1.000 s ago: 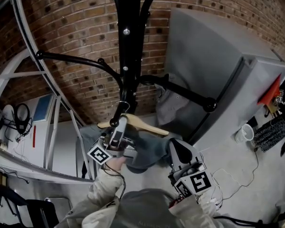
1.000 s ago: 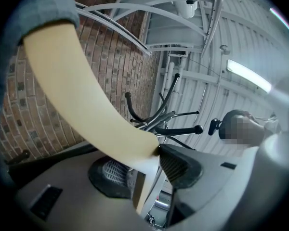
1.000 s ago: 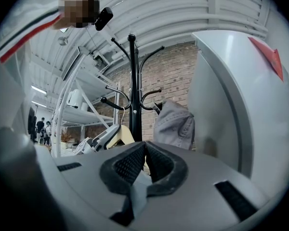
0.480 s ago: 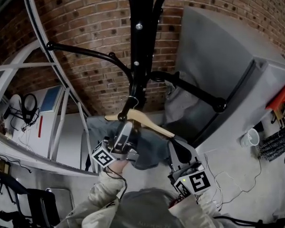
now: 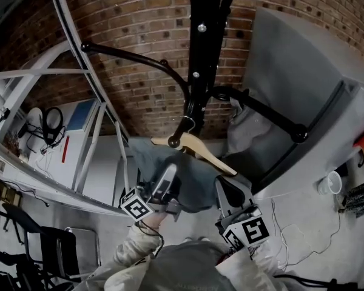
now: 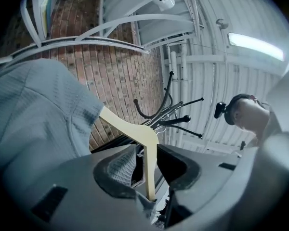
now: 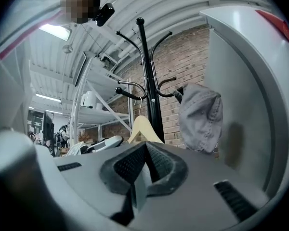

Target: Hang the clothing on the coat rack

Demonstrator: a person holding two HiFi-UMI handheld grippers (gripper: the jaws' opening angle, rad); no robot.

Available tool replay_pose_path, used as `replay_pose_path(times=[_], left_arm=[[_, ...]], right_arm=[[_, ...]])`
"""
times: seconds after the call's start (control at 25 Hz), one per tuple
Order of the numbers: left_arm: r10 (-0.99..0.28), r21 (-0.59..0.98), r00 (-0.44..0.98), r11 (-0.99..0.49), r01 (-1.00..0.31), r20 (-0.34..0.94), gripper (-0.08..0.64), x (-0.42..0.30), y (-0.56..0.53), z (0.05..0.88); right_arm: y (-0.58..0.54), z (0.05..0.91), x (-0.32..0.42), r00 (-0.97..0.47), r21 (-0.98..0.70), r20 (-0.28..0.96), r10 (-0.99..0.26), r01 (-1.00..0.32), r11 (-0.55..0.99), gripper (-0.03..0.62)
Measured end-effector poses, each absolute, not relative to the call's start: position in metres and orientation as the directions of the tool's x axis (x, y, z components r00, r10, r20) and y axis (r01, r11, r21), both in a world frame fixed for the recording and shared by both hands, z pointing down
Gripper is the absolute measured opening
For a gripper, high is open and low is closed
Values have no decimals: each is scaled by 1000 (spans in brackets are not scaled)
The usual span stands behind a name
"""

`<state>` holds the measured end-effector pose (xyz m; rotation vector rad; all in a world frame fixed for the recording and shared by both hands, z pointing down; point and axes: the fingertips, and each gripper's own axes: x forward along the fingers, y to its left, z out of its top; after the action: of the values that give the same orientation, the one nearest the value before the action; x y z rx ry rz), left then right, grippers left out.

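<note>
Wooden hanger point(image 5: 200, 152) noted just ahead of the left claw point(image 5: 168, 176), carrying a blue-grey garment point(image 5: 161, 162).

- Left claw: jaws are seen closing. One pale arm of the hanger stands upright between them. It lies close against one jaw, and a dark gap is left on the side of the other pad. No squeeze from both pads is made out.
- In the left gripper view the garment is draped to the left of that claw, over the hanger's other arm.
- Right claw point(image 5: 226, 190): jaws are brought together on a thin strip of pale blue-grey cloth, read as the garment's lower edge. This claw is placed just to the right of the left claw and a little lower.
- Black coat rack point(image 5: 204, 53): the pole is found straight ahead of both claws and above them. The hanger's wire hook is seen at a short black peg low on the pole. Whether the hook bears on the peg cannot be told.
- A second, grey piece of clothing point(image 5: 246, 135) is hung on a long rack arm, above and to the right of the right claw.
- A brick wall point(image 5: 139, 29) is seen behind the rack, a grey cabinet point(image 5: 291, 59) to the right, and a white shelving frame point(image 5: 79, 47) to the left.
</note>
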<state>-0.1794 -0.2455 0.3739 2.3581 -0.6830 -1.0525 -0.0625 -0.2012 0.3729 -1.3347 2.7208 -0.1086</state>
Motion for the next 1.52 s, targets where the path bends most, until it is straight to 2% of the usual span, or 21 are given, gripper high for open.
replay_pose_path(times=[0.2, 0.64, 0.96, 1.2, 1.52], left_arm=[[-651, 563, 596, -741, -366, -470, 111, -184, -233, 377], [-745, 351, 605, -666, -658, -280, 55, -178, -206, 382], [-861, 194, 497, -509, -838, -113, 15, -184, -199, 404], [-881, 43, 464, -469, -882, -87, 9, -186, -191, 414], [-887, -25, 458, -457, -889, -59, 8, -182, -185, 421]], right_arm=[[-200, 380, -74, -634, -132, -54, -772, -761, 635, 23], [-198, 396, -85, -661, -152, -26, -750, -739, 657, 23], [-196, 403, -82, -662, -127, -3, -750, -743, 657, 23], [-194, 404, -82, -667, -106, 5, -745, -741, 663, 23], [-190, 404, -82, -679, -99, 12, -734, -732, 675, 23]])
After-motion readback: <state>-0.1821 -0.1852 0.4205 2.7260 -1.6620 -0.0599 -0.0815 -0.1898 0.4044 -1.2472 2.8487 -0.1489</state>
